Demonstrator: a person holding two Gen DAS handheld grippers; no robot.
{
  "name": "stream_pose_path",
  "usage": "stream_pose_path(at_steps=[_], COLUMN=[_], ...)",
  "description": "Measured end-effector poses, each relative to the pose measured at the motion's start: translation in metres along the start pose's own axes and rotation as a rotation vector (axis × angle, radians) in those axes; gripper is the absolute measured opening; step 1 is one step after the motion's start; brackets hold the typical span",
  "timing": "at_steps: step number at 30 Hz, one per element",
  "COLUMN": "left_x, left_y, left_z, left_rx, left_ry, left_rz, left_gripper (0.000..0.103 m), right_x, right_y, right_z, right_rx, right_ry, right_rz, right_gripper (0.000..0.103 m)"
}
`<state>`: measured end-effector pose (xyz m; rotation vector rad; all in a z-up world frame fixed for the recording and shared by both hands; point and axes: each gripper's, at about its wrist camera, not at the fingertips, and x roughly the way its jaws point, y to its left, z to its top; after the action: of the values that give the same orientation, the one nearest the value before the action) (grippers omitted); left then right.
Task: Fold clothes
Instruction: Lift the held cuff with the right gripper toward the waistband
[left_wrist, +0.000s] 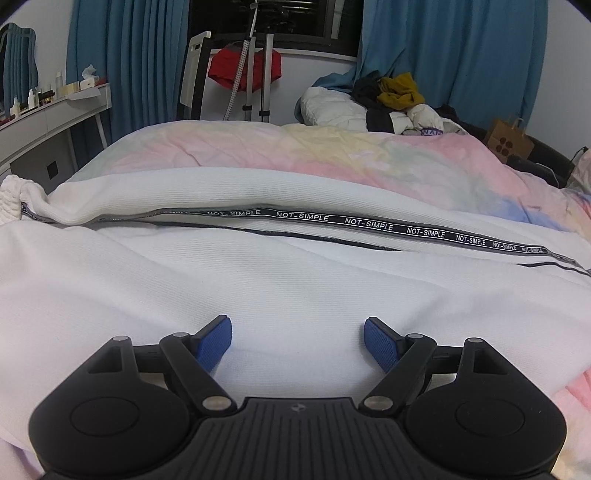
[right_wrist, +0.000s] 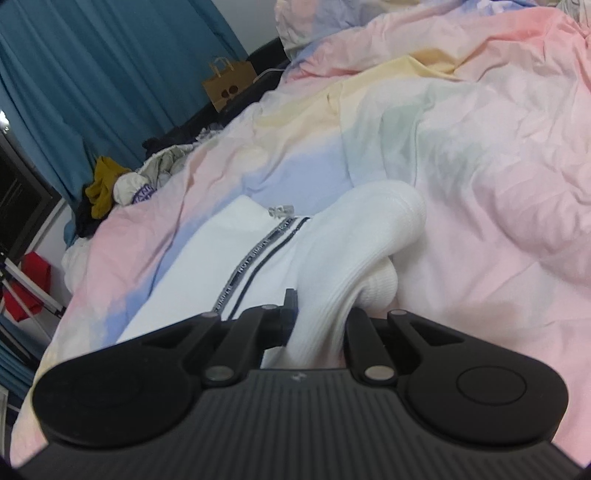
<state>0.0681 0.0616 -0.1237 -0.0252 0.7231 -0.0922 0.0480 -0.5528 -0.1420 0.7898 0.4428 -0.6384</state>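
We see a white ribbed-knit zip jacket spread across the bed with its pastel tie-dye quilt; the garment lies directly under and ahead of the left hand-held gripper, whose blue-padded fingers stand wide apart above the cloth with nothing between them; a black woven tape printed NOT-SIMPLE runs across the jacket further ahead, along the zip edge.

In the right wrist view the right hand-held gripper is closed on the jacket's white ribbed sleeve; the sleeve rises from between the fingers, arches up and curls over, its cuff end bunched just beside the right finger; the jacket body stretches away to the left of it, with the lettered tape and a clear zip pull at its far end.

The pads of the right hand-held gripper are mostly buried in fabric, so we cannot tell how much cloth they pinch; the near hem of the jacket is cut off behind both gripper bodies; the lettering on the tape is blurred in the right view; at the bed's far edge a heap of clothes and a brown paper bag are small and hard to sort out.
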Motion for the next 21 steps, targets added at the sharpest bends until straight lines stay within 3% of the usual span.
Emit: stream_pose_path(at_steps=[15, 18, 21], left_x=[0.004, 0.004, 0.002], left_y=[-0.004, -0.004, -0.002], left_z=[0.001, 0.003, 0.007], left_rx=[0.003, -0.012, -0.045], left_ry=[0.003, 0.006, 0.006], left_rz=[0.011, 0.010, -0.001], left_gripper=[0.081, 0.082, 0.082], right_x=[-0.012, -0.032, -0.072], right_y=[0.008, 0.028, 0.075], right_z=[0.004, 0.010, 0.005], right_rx=[0.067, 0.035, -0.143], right_ry=[-0.054, -0.130, -0.264], right_rz=[0.049, 0.126, 0.223], right_gripper=[0.009, 0.009, 0.009])
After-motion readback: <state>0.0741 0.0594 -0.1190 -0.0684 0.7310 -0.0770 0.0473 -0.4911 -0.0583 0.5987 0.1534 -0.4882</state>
